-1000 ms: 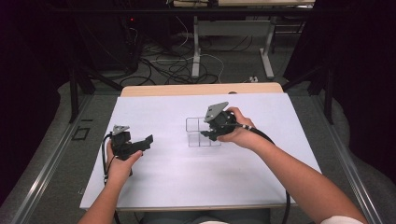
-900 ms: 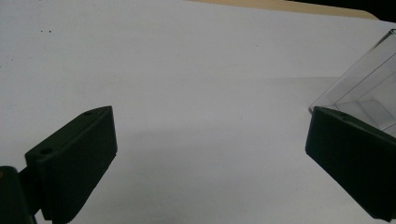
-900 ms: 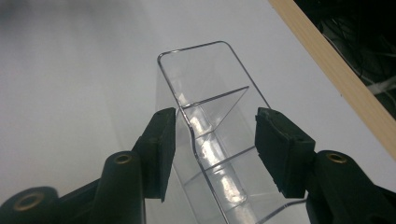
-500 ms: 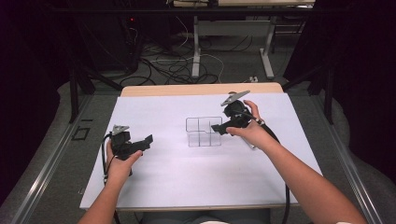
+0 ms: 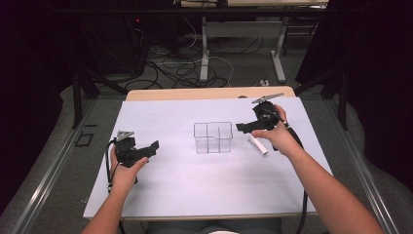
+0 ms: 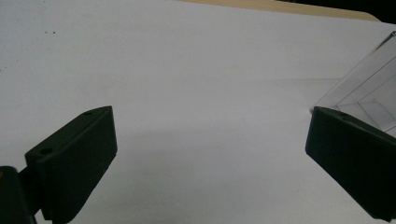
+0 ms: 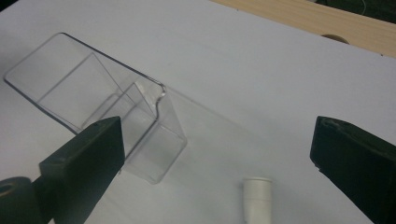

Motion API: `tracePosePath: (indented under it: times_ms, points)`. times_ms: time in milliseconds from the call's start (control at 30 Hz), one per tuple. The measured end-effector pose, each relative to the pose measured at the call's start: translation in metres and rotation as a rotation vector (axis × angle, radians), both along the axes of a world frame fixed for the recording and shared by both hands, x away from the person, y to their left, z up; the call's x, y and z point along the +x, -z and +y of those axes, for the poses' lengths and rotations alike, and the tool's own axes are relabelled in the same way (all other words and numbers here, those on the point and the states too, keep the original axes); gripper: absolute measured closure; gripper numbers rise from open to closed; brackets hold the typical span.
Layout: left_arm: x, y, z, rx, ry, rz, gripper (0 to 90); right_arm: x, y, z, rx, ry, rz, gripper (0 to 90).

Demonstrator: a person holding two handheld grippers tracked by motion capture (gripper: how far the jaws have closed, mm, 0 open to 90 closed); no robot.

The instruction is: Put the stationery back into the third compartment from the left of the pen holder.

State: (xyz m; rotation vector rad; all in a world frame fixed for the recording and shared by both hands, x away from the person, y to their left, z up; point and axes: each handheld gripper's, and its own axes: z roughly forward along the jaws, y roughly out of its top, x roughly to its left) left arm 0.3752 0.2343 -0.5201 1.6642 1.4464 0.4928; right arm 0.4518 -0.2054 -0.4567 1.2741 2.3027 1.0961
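1. The left gripper sits well to the left of the clear plastic compartment organizer, held low over the white table cover. Its tongs stand wide apart with nothing between them; in the left gripper view only bare cover lies between the black pads.

2. The clear plastic compartment organizer is the landmark, standing upright near the middle of the cover with its divided cells empty as far as can be seen.

3. The small white plastic tube lies flat on the cover just right of the organizer, apart from its wall and outside every cell.

4. The right gripper hovers right of the organizer, above the tube. Its tongs have just been opening and now stand apart, with nothing pressed between the pads.

5. My judgement: this looks like the reach before a pick. The next move calls for lowering the right tongs so they straddle the tube across its narrow width, then closing squarely so it cannot roll away.

6. No brand, label or writing can be read on any of these things.
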Motion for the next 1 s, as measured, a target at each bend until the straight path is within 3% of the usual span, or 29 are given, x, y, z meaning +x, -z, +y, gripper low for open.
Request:
tracePosePath:
  times_ms: [300,400,533,833,1000]
  points:
    - [-0.001,-0.001,0.0,0.0,-0.004,0.0,2.1,0.006,0.011,-0.013,-0.054,0.031,0.02,4.4]
    - [-0.001,-0.001,0.001,0.003,-0.005,0.003,2.1,0.008,0.013,-0.014,-0.073,0.033,0.008,7.1]
    - [-0.001,0.0,0.0,0.002,-0.005,0.0,2.1,0.011,0.017,-0.016,-0.102,0.033,0.025,12.4]
    - [-0.002,0.0,0.001,0.002,-0.008,0.001,2.1,0.018,0.032,-0.015,-0.17,0.025,0.106,18.7]
    - [-0.002,0.0,0.001,0.01,-0.005,0.005,2.1,0.02,0.038,-0.013,-0.2,0.009,0.148,28.7]
